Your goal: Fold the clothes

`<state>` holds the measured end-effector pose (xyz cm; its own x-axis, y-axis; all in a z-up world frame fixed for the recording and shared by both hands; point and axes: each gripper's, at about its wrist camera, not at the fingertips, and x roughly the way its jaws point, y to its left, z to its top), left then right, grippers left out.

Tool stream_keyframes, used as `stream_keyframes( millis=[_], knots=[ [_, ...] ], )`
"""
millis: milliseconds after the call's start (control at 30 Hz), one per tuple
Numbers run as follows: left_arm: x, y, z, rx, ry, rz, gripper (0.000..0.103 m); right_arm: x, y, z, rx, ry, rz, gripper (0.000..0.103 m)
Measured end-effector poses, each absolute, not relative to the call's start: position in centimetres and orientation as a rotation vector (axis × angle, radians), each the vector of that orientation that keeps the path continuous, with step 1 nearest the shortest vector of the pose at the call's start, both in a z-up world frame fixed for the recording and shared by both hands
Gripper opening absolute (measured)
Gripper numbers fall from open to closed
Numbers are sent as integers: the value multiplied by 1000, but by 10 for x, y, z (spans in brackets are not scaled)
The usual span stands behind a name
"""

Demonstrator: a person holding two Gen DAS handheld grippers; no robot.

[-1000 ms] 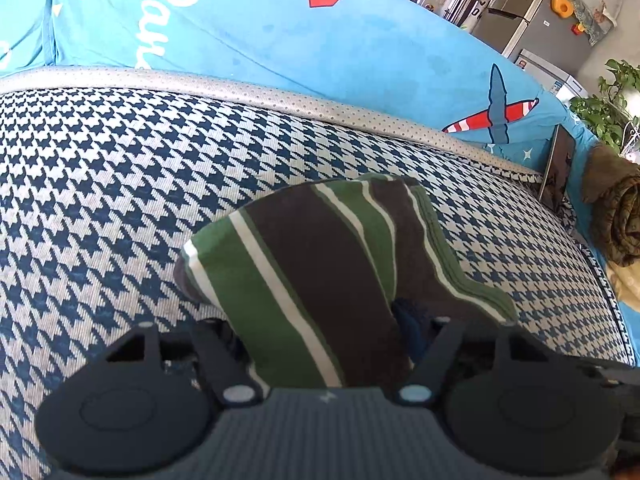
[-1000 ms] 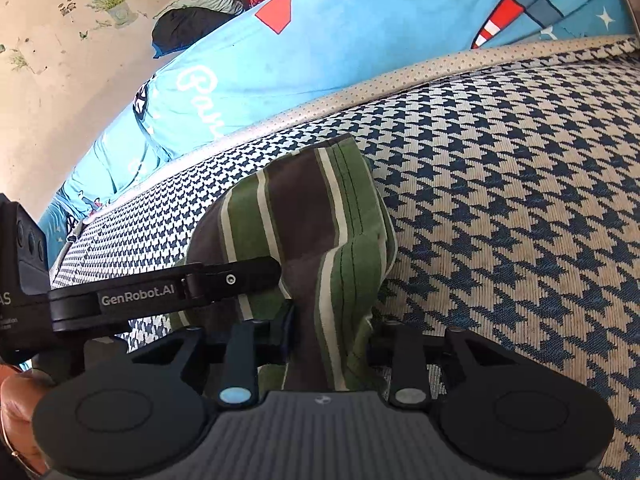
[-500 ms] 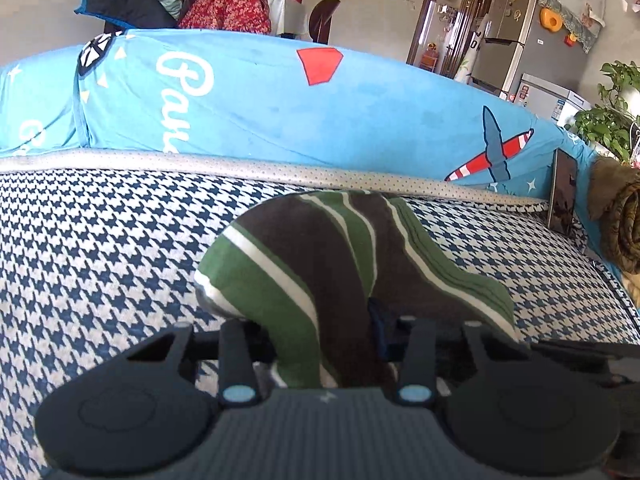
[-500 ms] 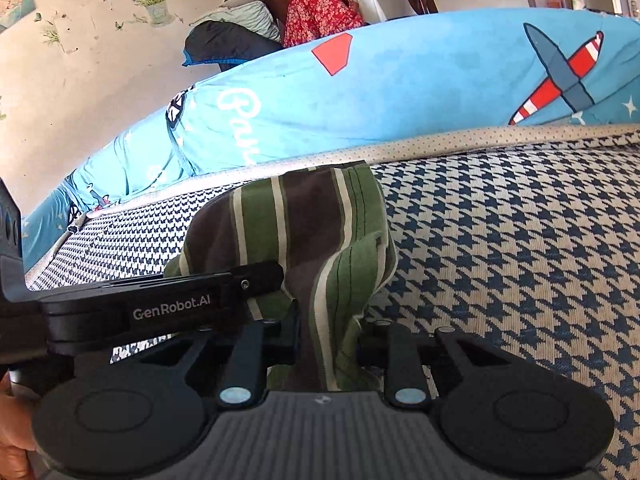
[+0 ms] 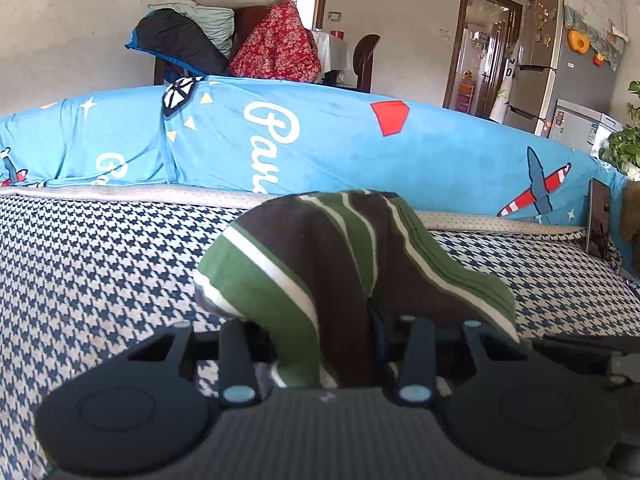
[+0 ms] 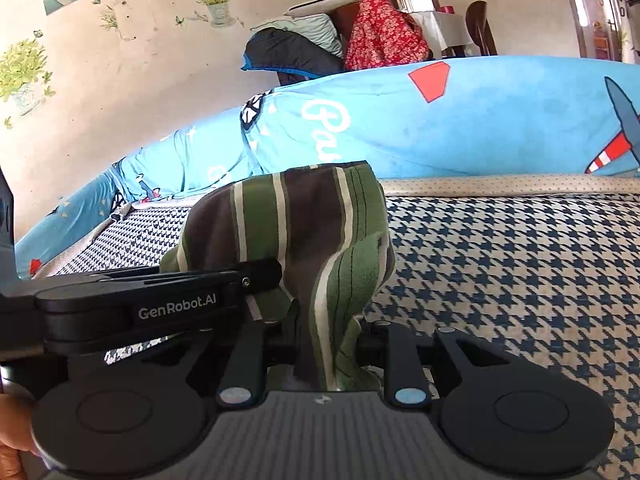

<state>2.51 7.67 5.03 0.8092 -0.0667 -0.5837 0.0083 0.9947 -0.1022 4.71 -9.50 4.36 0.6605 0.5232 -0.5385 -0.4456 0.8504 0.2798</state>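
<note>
A green, brown and white striped garment (image 5: pixel 320 264) is bunched up and lifted over the houndstooth sofa seat (image 5: pixel 100 272). My left gripper (image 5: pixel 326 344) is shut on its near folds, the cloth draping over and hiding the fingertips. In the right wrist view the same striped garment (image 6: pixel 304 232) rises from my right gripper (image 6: pixel 328 344), which is shut on a bundle of its fabric. The left gripper's black body (image 6: pixel 160 300) reaches in from the left, right beside the cloth. Both tools sit close together on the one bundle.
A blue printed sofa back (image 5: pixel 340 148) runs along the far edge of the seat. Piled clothes (image 5: pixel 276 44) lie behind it. A dark phone-like slab (image 5: pixel 598 220) leans at the right end, near a fridge (image 5: pixel 560 52) and a plant (image 5: pixel 624 148). A hand (image 6: pixel 12 452) shows at bottom left.
Both grippers have risen and tilted up with the garment; more of the room behind the sofa shows now. The left jaws narrowed onto the cloth early on, then held.
</note>
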Motion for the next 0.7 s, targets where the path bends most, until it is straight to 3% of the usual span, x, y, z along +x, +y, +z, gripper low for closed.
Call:
stream_keyframes(
  millis=[700],
  knots=[
    [-4,161,55,-87,592,183,39,38,4,36,58,605,740,22]
  ],
)
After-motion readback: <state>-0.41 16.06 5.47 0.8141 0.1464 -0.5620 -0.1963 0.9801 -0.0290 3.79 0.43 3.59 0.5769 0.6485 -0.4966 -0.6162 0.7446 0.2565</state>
